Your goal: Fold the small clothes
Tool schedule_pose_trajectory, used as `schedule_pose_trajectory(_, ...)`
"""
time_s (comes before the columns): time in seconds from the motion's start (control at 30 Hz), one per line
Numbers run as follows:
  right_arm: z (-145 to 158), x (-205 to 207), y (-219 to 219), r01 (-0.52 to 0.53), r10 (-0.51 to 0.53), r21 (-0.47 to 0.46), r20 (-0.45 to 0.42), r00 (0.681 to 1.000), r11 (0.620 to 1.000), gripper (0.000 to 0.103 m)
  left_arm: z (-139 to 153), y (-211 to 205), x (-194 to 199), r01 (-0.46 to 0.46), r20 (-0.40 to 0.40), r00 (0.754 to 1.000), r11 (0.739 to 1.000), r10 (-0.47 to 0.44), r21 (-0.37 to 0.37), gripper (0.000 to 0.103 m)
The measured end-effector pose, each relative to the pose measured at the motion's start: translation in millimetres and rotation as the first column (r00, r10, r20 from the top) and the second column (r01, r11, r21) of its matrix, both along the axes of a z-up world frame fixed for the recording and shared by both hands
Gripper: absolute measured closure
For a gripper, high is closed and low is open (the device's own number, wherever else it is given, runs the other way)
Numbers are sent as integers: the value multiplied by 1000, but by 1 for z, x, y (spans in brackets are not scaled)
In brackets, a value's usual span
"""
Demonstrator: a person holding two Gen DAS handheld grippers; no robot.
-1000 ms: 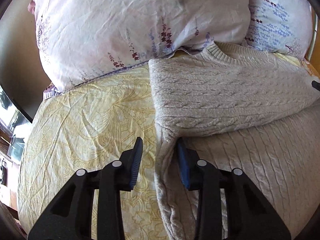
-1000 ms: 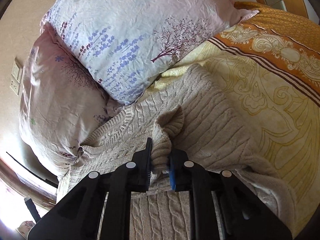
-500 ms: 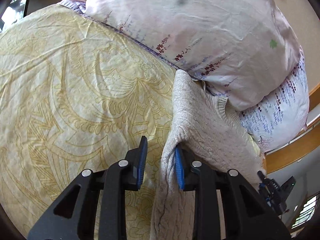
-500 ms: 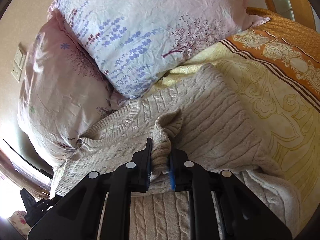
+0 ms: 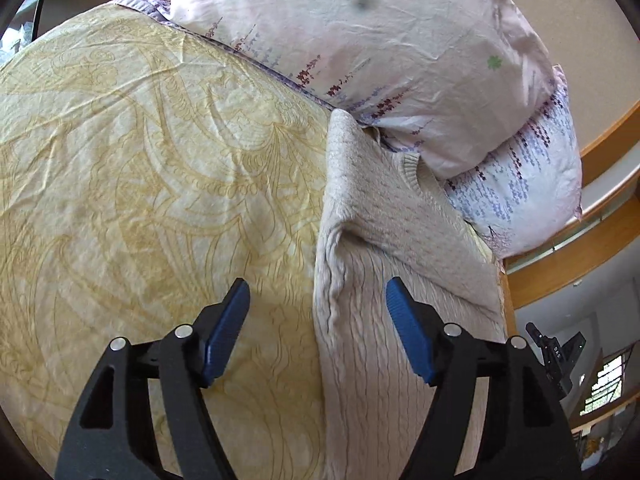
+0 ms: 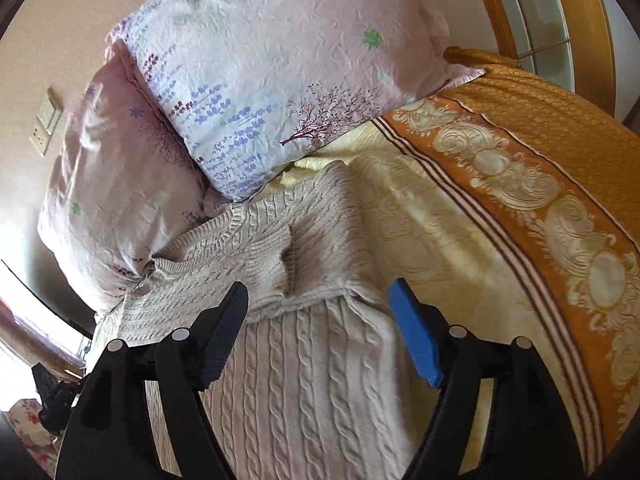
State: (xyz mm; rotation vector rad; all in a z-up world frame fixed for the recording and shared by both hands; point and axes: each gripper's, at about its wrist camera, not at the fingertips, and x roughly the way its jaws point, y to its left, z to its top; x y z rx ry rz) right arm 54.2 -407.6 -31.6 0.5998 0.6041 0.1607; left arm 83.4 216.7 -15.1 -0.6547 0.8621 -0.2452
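A home bedroom: floral pillows [image 6: 280,80] on a patterned bedspread [image 5: 140,200].

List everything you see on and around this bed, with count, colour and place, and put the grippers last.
sweater: one, beige cable knit, lying on the bed below the pillows, sleeves folded across its upper body.
pillows: two, pale pink with purple flower print, at the head of the bed, one overlapping the other.
bedsheet: one, pale yellow patterned, under the sweater.
blanket: one, orange with cream medallions, on the bed beside the sweater.
wall sockets: cream, on the wall by the pillows.
left hand-held gripper: black, blue pads, open.
right hand-held gripper: black, blue pads, open.
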Motion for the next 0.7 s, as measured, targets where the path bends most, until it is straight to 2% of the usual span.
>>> schedule_pose_trajectory(0.2,-27,-24,-8,-139,143,62,-78,987,988,29,-6,-5,-36,91,37,995,992,-88,-90,33)
schedule_pose_trajectory(0.33,-45,-40,10,-265,280,149,-94,955,953,43,-6,-26,-57,157,51,987,985,-153,-74,37)
schedule_pose_trajectory(0.4,-48,-54,14,-302,319,174,-82,944,937,45,-8,-34,-68,200,49,979,975,-196,-101,44)
schedule_pose_trajectory(0.57,-59,-87,13,-351,381,262,-73,921,899,66,-14,-52,-96,269,38,963,954,-266,-136,57)
schedule_pose_trajectory(0.7,-62,-110,16,-377,409,265,-73,910,887,68,-21,-59,-113,309,19,950,929,-312,-202,68)
